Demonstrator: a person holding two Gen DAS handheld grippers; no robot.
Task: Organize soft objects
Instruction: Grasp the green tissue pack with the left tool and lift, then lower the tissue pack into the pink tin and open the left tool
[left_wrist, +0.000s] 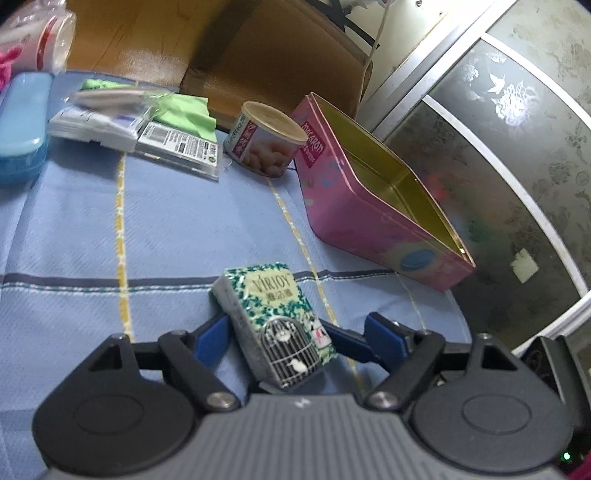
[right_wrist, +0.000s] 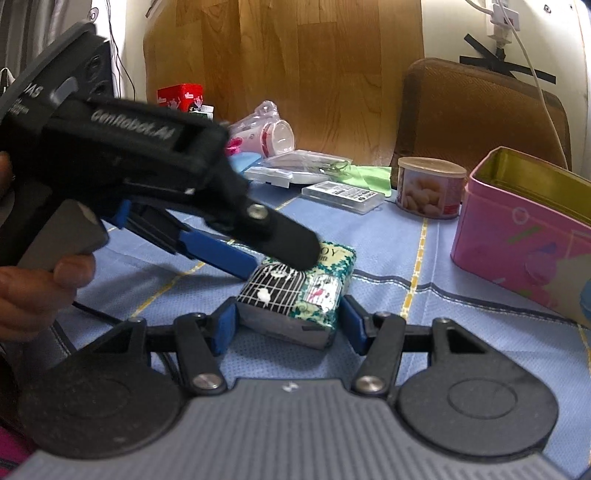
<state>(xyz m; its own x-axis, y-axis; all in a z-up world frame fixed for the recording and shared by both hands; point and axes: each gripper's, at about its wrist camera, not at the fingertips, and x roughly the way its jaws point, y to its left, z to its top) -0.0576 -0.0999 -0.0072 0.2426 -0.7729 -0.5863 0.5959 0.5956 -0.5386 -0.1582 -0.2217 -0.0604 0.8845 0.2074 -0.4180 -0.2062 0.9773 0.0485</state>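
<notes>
Tissue pack (left_wrist: 275, 321), green floral print with a birdcage on the wrapper, lies flat on the blue checked tablecloth (left_wrist: 166, 229), near the front edge of the table. It sits between the fingers of both tools at once.

Left gripper (left_wrist: 295, 341): jaws spread wide, blue pads either side of the pack; the left pad is close against the pack's side, the right pad well clear. Not clamped. From the right wrist view this same tool (right_wrist: 280, 254) comes in from the left, with one black finger over the pack's top and the blue pad at its near-left corner.

Right gripper (right_wrist: 288, 321): jaws also apart, with the pack's near end sitting between the two pads. Left pad looks just touching or nearly so, and a small gap shows on the right. No squeeze visible, pack not deformed.

Progress looks early. Pink tin (left_wrist: 373, 206), lid off, stands to the right with gold inside showing and nothing visible in it; probable destination, though that is a guess. Pack is not lifted, not placed. Left to do: one gripper closes on pack, carry right, drop into tin. More soft stuff at the far side, including a green cloth (left_wrist: 184, 114) under a pile of packets, also unsorted.

Round snack can (left_wrist: 264, 142) stands just beside the tin's far corner.
</notes>
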